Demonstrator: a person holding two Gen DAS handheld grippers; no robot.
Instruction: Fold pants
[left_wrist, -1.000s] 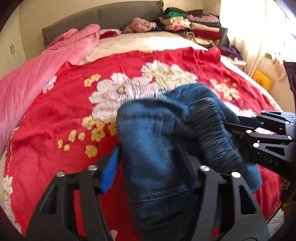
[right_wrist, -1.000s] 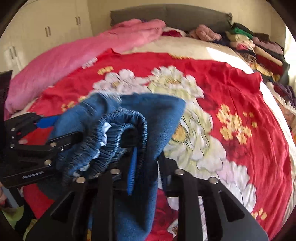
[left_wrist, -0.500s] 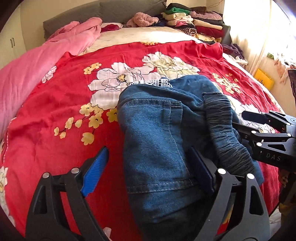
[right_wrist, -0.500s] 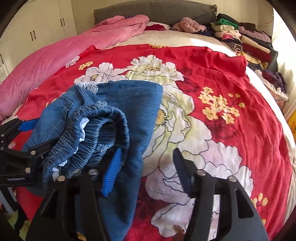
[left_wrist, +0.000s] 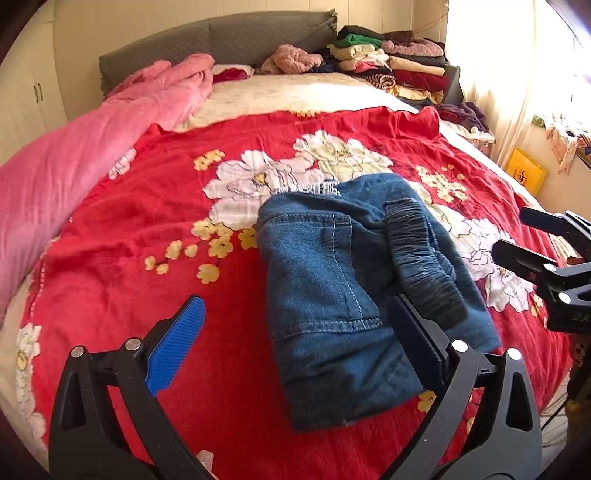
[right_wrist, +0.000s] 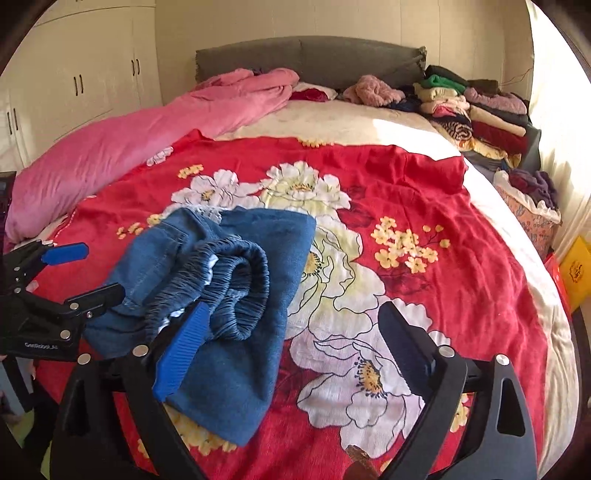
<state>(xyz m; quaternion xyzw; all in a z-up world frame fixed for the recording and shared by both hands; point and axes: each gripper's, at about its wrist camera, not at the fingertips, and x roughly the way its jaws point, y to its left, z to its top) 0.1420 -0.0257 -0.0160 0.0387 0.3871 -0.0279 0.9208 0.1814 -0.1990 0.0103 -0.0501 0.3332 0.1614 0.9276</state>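
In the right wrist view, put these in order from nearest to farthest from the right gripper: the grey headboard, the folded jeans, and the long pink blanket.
From the right gripper, whose jaws are opening with nothing between them:
1. Folded jeans, just ahead, at its left finger.
2. Pink blanket, along the bed's left edge, farther up.
3. Grey headboard, at the far end of the bed.

Loads of open red blanket (right_wrist: 424, 192) right of and beyond the folded jeans (right_wrist: 236, 295). Blocked left of the jeans by the pink duvet (left_wrist: 74, 155), beyond them by the clothes stack (right_wrist: 480, 110) near the headboard.
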